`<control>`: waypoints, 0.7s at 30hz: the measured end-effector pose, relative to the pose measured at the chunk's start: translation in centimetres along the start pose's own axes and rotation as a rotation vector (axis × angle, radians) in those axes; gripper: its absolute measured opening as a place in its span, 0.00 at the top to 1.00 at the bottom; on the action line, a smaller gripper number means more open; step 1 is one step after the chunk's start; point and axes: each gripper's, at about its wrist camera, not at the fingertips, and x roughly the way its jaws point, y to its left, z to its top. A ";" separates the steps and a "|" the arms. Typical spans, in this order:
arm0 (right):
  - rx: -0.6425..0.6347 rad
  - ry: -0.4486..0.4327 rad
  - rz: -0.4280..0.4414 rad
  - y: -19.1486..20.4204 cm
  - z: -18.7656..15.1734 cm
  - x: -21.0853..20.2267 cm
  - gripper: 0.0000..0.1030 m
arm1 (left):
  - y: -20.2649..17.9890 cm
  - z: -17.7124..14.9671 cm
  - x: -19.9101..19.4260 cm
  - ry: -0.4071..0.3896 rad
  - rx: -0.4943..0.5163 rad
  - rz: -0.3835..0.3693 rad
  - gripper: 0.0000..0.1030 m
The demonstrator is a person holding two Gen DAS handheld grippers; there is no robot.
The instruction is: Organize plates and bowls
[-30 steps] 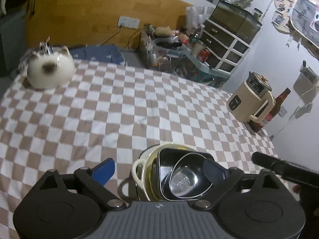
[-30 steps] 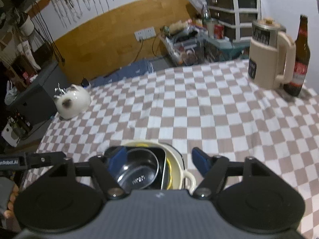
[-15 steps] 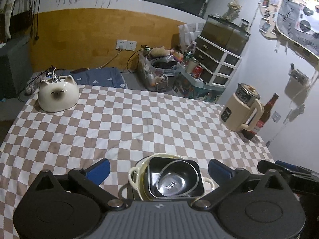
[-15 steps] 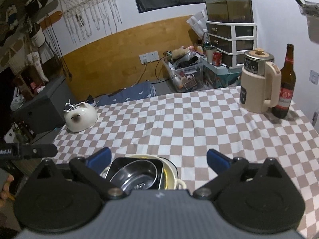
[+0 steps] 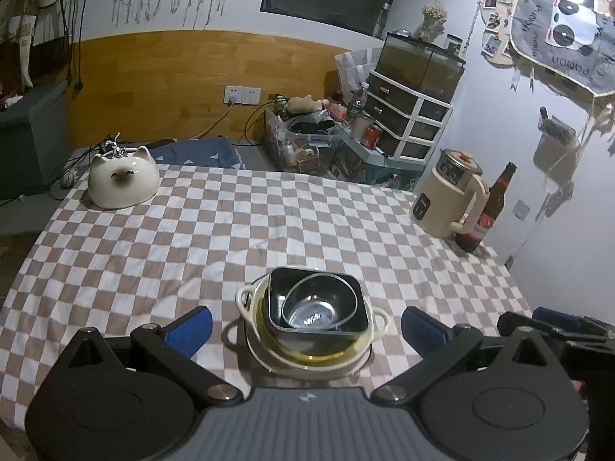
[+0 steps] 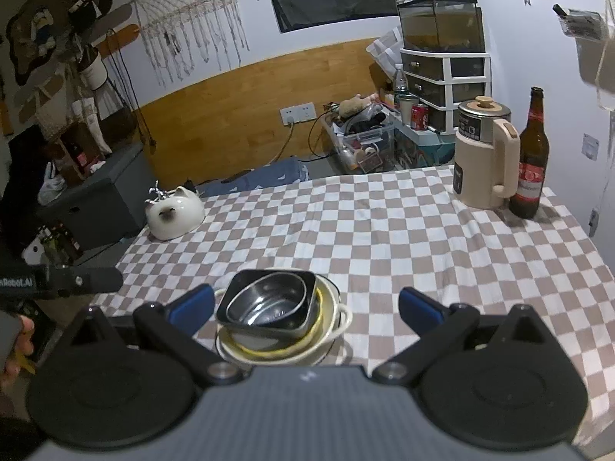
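on the checkered tablecloth [image 5: 192, 246], near its front edge, stands one stack of nested dishes: one cream two-handled dish [image 5: 307, 353] at the bottom, one black square bowl [image 5: 355, 299] set inside it, and one round steel bowl [image 5: 319, 307] lying tilted inside the black one. a yellowish rim shows between the cream dish and the black bowl; whether that is a separate plate cannot be told. in the right wrist view the same three pieces show, the cream two-handled dish [image 6: 330, 330], the black square bowl [image 6: 307, 307] and the steel bowl [image 6: 265, 303].

farther back sit one white cat-shaped ceramic piece [image 5: 123, 182] at the left far corner, and one beige electric kettle [image 5: 449, 201] with one brown bottle [image 5: 488, 211] just beside it at the right far corner.

there are two grippers. the left gripper [image 5: 305, 324] hangs above the near edge, aimed forward over the stack, its blue-tipped fingers [image 5: 190, 326] spread wide and grasping nothing; the stack appears between them but apart from both. the right gripper [image 6: 305, 305] is posed alike, its fingers [image 6: 419, 305] released and wide, with the stack toward its left finger, touching neither.
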 end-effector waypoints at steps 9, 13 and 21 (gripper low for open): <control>-0.012 0.002 -0.004 0.2 -2.6 -2.5 0.00 | -0.9 -3.9 -2.4 -0.012 0.011 0.055 0.00; -0.022 0.011 -0.008 0.3 -3.6 -3.1 0.00 | -0.9 -4.9 -3.3 -0.014 0.029 0.077 0.00; -0.028 0.015 -0.038 0.8 -4.7 -3.4 0.01 | 0.0 -6.9 -3.8 -0.001 0.070 0.087 0.00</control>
